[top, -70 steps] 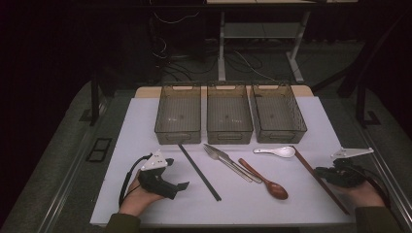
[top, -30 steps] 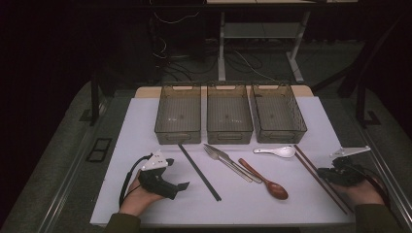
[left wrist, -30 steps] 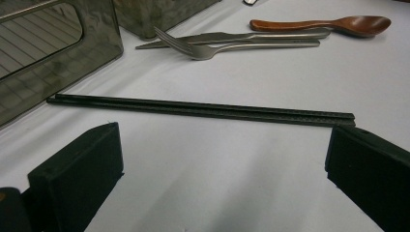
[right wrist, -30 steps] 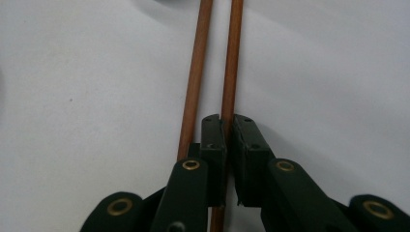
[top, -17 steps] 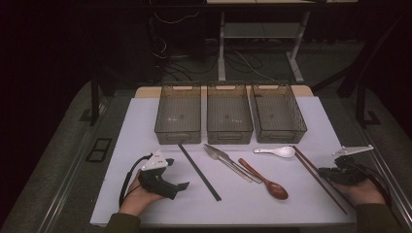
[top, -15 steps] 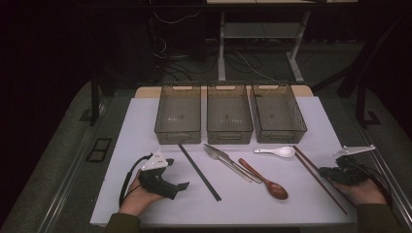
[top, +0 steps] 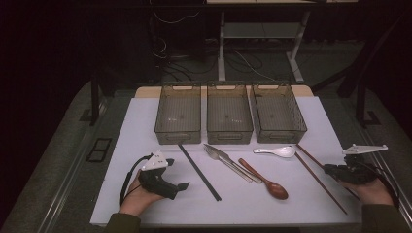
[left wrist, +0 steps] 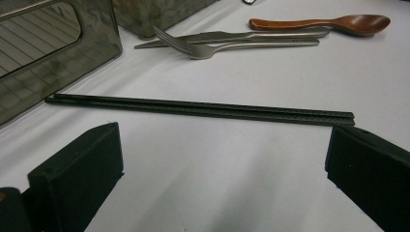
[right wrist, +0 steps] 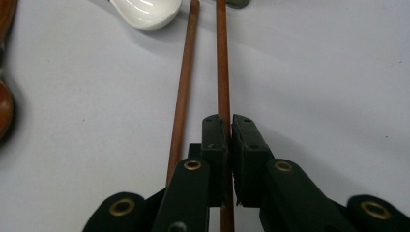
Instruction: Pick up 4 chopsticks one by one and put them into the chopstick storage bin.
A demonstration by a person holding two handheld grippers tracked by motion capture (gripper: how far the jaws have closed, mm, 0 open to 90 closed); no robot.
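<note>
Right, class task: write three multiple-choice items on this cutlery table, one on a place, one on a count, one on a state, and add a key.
1. Where does the white spoon lie?
A. in the middle bin
B. on the mat in front of the right-hand bin
C. beside the left gripper

2. How many bins stand in the row?
A. two
B. three
C. four

3. How does the right gripper stand?
A. shut on one brown chopstick
B. wide open over the fork
C. shut on the wooden spoon

Key: 1 B, the high view shows it just before that bin; 2 B, three stand side by side; 3 A, the right gripper view shows both pads pressed around one stick.
</note>
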